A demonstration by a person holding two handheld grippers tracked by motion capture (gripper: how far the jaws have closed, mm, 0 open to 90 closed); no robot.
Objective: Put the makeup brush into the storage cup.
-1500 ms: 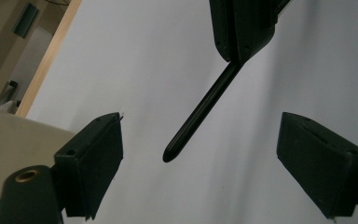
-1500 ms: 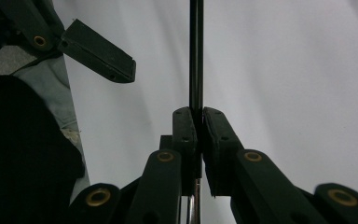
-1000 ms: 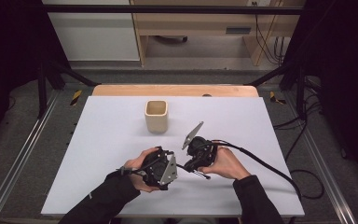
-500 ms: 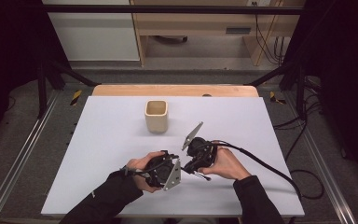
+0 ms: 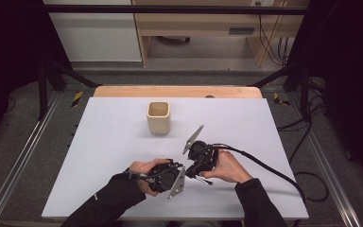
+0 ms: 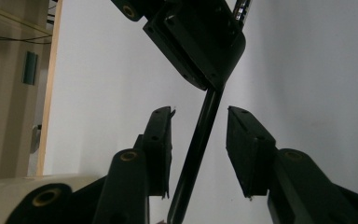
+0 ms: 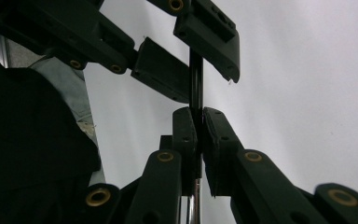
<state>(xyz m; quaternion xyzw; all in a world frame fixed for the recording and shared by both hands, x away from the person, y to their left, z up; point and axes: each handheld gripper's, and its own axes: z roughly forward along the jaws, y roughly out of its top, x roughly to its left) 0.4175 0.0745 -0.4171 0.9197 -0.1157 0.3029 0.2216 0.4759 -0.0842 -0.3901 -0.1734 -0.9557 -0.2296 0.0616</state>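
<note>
Open bench seen around; beige cup well apart. Black pen clamped by right gripper near front edge. Left gripper spread wide around pen, untouched.

White table bearing one beige, seemingly empty cup.
</note>
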